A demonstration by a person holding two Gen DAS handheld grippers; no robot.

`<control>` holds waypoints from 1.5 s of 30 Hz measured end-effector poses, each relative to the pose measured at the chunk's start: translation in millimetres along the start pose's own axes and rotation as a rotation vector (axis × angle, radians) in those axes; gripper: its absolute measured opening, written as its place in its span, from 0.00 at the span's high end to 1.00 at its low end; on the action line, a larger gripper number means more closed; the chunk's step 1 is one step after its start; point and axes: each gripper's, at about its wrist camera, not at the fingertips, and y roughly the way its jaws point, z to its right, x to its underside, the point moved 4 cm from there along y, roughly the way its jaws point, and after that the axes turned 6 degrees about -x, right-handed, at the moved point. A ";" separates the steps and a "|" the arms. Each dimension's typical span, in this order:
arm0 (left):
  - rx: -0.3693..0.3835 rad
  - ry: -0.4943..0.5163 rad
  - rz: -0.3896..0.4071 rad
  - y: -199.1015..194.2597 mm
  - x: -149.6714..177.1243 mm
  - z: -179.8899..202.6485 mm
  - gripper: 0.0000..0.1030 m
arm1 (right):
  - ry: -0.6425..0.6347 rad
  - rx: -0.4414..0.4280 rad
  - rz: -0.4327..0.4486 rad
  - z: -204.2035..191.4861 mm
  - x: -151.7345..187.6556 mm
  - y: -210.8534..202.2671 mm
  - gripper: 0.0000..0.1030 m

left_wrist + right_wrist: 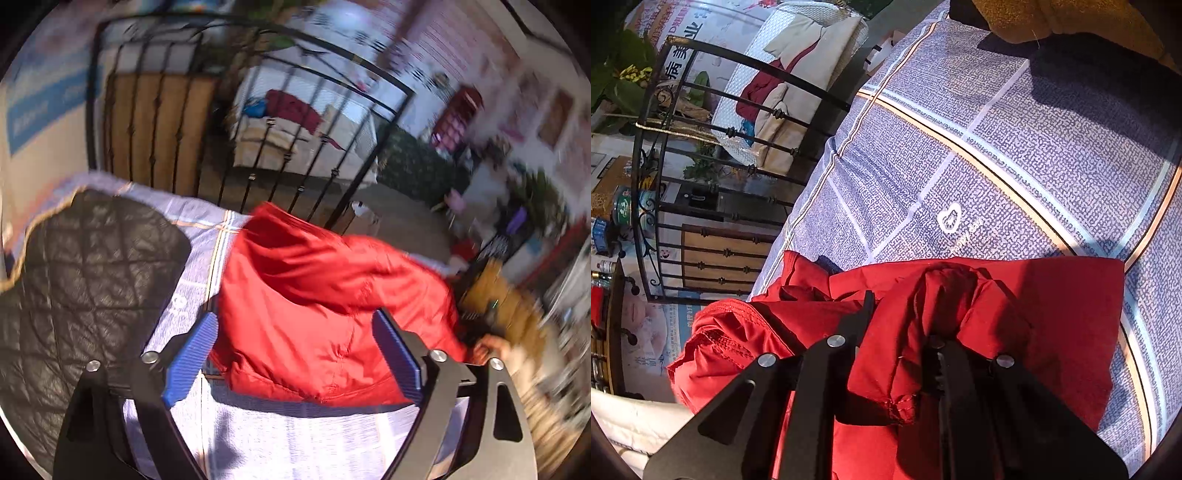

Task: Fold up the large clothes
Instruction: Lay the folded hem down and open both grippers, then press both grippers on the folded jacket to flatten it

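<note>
Nearest the camera, my right tool [905, 354] is clenched on a bunched fold of the red jacket [314, 295]. Bed [1015, 155]: the jacket lies across its checked cover, near the foot-rail edge, beside a black quilted garment [85, 266]. My left tool [295, 354] is released, blue pads spread, nothing between them. Step in hand: folding the jacket. I judge the next move needs a fresh left grasp.

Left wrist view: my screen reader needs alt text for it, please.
A red jacket lies on a checked bedsheet, with the open left gripper above it. A black quilted coat lies to its left.
</note>
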 end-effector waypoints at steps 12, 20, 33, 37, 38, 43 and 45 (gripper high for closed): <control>-0.112 0.225 -0.139 141.3 55.9 141.3 0.12 | 0.103 -0.245 0.168 -18.8 -8.3 -107.3 0.20; -0.157 0.181 -0.158 170.4 28.0 141.0 0.05 | -0.666 0.072 0.123 -113.9 112.0 -88.6 0.09; -0.188 0.170 -0.246 220.6 7.0 105.0 0.04 | -0.699 0.293 -0.025 -98.0 124.2 47.9 0.05; -0.185 0.185 -0.316 254.5 -6.7 109.9 0.04 | -0.682 0.337 -0.087 -98.3 105.6 71.5 0.04; -0.185 0.202 -0.325 261.8 -7.7 111.1 0.04 | -0.674 0.350 -0.098 -98.6 101.5 77.6 0.04; -0.171 0.212 -0.327 282.7 -10.5 108.2 0.04 | -0.676 0.396 -0.119 -97.9 86.4 102.7 0.04; -0.171 0.221 -0.303 285.3 -7.6 107.9 0.04 | -0.681 0.404 -0.121 -96.1 85.2 109.2 0.04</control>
